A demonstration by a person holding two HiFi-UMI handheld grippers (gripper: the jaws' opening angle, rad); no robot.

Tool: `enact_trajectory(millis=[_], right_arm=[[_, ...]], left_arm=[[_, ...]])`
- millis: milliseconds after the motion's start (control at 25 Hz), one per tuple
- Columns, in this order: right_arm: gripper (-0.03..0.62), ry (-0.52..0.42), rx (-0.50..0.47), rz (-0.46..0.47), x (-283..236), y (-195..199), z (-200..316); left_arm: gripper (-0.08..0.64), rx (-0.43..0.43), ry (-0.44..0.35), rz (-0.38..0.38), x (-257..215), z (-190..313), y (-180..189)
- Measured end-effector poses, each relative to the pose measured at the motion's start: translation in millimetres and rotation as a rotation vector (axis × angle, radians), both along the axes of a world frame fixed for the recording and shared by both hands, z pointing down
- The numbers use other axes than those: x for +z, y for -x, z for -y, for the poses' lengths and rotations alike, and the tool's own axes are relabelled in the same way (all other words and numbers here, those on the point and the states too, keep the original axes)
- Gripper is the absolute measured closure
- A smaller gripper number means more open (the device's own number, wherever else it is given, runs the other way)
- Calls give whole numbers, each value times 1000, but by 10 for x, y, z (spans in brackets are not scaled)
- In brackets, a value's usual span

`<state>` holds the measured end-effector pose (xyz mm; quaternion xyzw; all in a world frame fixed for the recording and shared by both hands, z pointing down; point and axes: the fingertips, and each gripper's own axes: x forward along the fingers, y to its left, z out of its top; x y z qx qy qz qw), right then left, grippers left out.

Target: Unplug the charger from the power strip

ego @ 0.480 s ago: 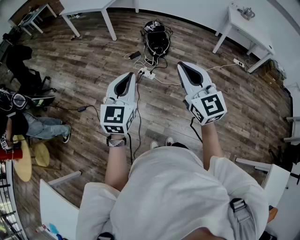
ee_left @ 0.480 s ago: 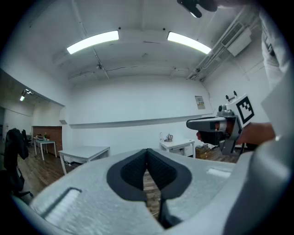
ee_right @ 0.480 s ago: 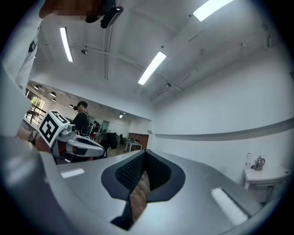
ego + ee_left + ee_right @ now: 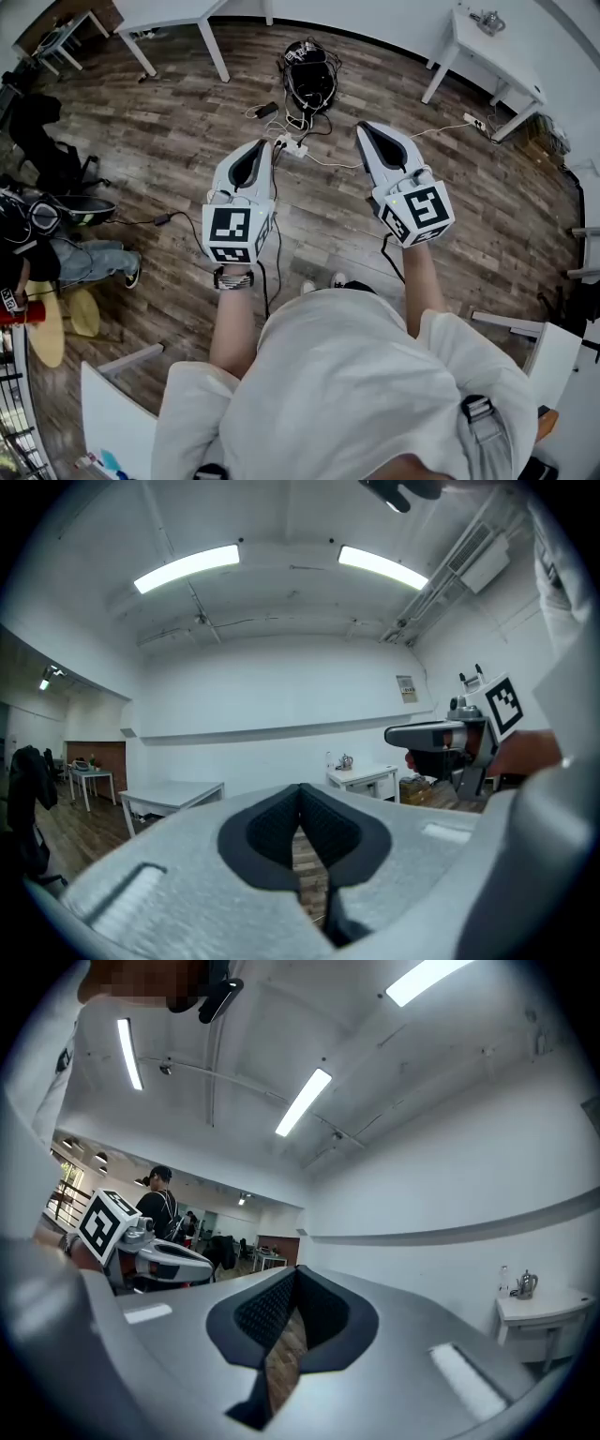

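Pose barely changed: my left gripper [image 4: 262,150] and right gripper [image 4: 367,129], both closed, empty, well short of the strip [image 4: 294,148]; unplugging unstarted.

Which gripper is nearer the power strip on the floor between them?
Left. In the head view the left gripper sits just left of the power strip; the right gripper is farther to its right. Both shut, empty.

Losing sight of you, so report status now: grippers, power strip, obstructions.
Left gripper shut, empty; right gripper same. Power strip on floor ahead, untouched, cables attached. Path looks clear.
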<state>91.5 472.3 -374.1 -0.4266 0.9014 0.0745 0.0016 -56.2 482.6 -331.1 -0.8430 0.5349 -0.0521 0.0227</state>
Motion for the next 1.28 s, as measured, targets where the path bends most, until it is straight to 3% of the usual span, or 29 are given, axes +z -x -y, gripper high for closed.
enact_trajectory(millis=[360,520,920,1280], right_arm=[[592,-19,16,84,-44,12,-31],[591,0,19,76,39,67,62],[592,17,34,59,212,-50,595],[592,29,5,29,338,-86,1371]], left_arm=[[557,-3,34,23,180,-42,89],[557,-3,45,28,239,40,126],[557,1,76,40,444,544,72],[557,-16,82,47,525,1320,-11]])
